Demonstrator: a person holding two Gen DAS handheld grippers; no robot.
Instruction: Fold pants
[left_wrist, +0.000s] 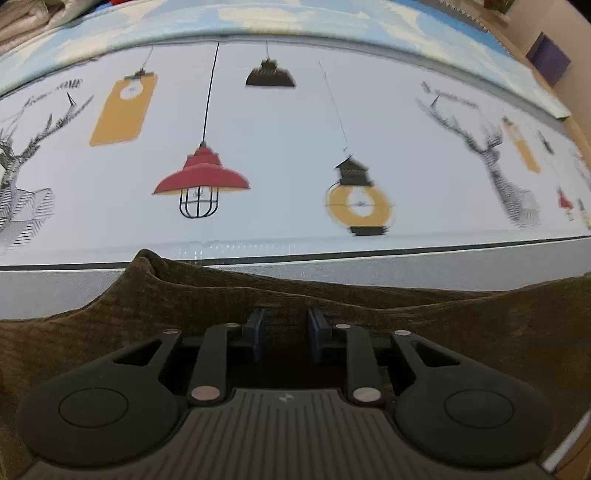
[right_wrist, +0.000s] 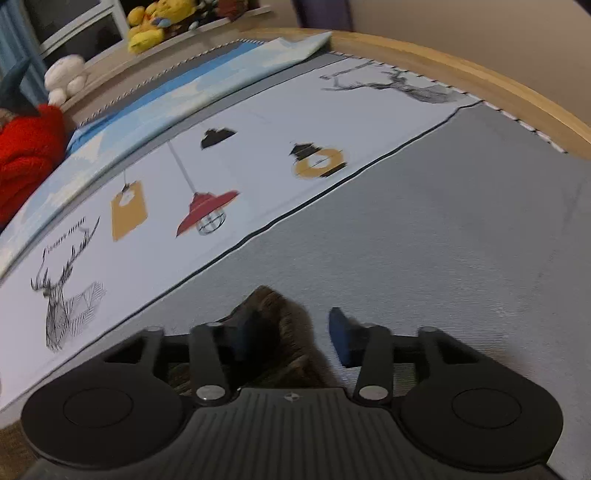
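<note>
My left tongs (left_wrist: 284, 325) hang over the olive-brown corduroy pants (left_wrist: 369, 314), which lie spread on the bed's grey sheet (left_wrist: 406, 271), just short of the black-edged border of the white printed cloth (left_wrist: 280, 147) with its lamps and deer. The two blue pads (left_wrist: 258, 326) stand a narrow gap apart with the ribbed fabric showing between them, and I cannot tell whether they press on the fabric or only hover above it. A peaked fold of the pants rises toward the printed cloth on the left side of that view, almost reaching its border line. My right tongs (right_wrist: 295, 328) are released: the blue right pad (right_wrist: 341, 332) stands clear over bare grey sheet, while a blurred tip of the pants sits against the left pad and runs back under the tool body. That tip lies on the grey sheet just short of the printed cloth's border. Beyond the printed cloth lies a blue and white patterned cover (right_wrist: 207, 77), and beyond that a wooden ledge with plush toys (right_wrist: 147, 26) and a white figure (right_wrist: 66, 77). A red fluffy garment (right_wrist: 26, 155) sits at the far left end of the printed cloth, and the bed's pale wooden rim (right_wrist: 461, 74) curves round its far right end.
</note>
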